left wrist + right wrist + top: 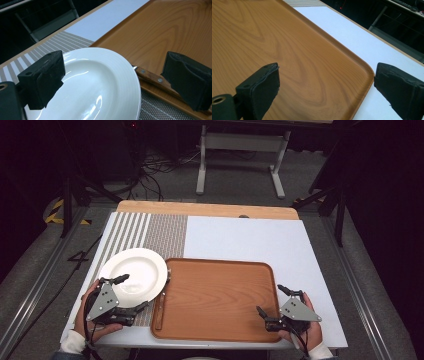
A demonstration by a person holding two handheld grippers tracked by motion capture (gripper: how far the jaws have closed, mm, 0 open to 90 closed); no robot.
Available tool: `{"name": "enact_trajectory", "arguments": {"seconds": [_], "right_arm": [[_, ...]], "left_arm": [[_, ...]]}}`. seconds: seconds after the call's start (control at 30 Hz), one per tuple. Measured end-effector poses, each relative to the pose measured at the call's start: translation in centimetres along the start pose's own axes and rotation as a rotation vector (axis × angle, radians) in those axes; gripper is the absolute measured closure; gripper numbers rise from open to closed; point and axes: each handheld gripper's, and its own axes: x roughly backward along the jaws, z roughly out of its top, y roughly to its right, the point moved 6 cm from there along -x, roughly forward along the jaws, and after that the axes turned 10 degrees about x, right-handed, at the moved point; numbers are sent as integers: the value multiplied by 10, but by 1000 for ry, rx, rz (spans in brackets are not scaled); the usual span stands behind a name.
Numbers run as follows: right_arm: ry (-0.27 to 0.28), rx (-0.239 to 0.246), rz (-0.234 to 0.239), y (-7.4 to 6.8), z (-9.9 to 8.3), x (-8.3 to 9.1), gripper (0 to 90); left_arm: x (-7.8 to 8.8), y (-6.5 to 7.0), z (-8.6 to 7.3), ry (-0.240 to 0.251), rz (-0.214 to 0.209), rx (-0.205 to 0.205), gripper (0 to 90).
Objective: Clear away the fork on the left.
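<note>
A white plate (134, 275) (100, 82) rests on a striped placemat (150, 232), its right edge beside a wooden tray (215, 297) (162, 32) (287, 50). A knife with a wooden handle (159, 312) (152, 77) lies along the tray's left rim, with its blade running under the plate's edge. My left gripper (133, 293) (115, 80) is open; one jaw hangs over the plate, the other over the knife handle. My right gripper (270, 299) (329, 91) is open too, straddling the tray's near right rim, with nothing held.
The white table top (250, 237) stretches behind and to the right of the tray. A wooden strip (207, 210) runs along the far edge. Past it stand a metal frame (240, 150) and cables on the floor.
</note>
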Motion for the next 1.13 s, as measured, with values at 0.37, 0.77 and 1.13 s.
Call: {"name": "enact_trajectory", "arguments": {"seconds": [0.37,0.77,1.13], "right_arm": [[3,-13,-17,5,-1,1,73],[-1,-31,-10,6,-4,-1,72],[26,-54,-19,10,-5,4,73]], "left_arm": [[-6,-2,-1,-13,-2,17,61],[-7,-4,0,-4,4,32,64],[-10,1,1,-13,6,17,55]]}}
